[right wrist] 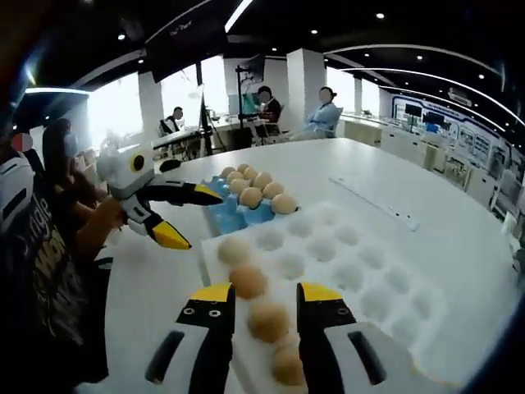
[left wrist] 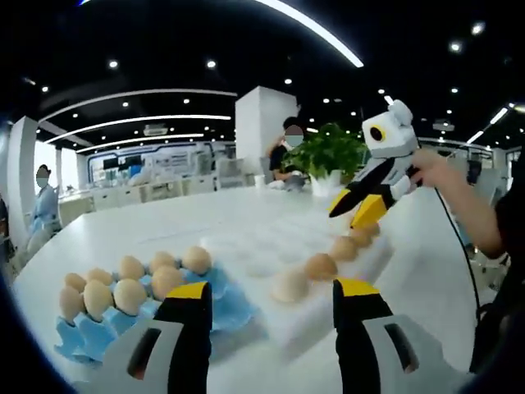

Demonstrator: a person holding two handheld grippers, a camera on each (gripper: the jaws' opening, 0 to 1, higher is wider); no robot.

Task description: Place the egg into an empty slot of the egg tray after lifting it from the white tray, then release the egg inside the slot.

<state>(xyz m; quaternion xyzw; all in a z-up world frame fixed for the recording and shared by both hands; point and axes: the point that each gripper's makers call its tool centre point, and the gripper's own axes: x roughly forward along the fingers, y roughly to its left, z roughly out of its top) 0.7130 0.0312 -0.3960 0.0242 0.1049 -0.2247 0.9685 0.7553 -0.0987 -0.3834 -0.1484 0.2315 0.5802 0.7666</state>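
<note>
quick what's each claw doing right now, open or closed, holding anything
Left claw: open, holding nothing, above the table between the blue egg tray and the white tray.
Right claw: open, holding nothing, jaws either side of an egg in the white tray.

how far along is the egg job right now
Done: several eggs already sit in the blue egg tray. In hand: nothing; the right gripper hangs open over an egg in the white tray, and the left gripper is open. Left: grasp, carry, release; about four eggs remain.
</note>
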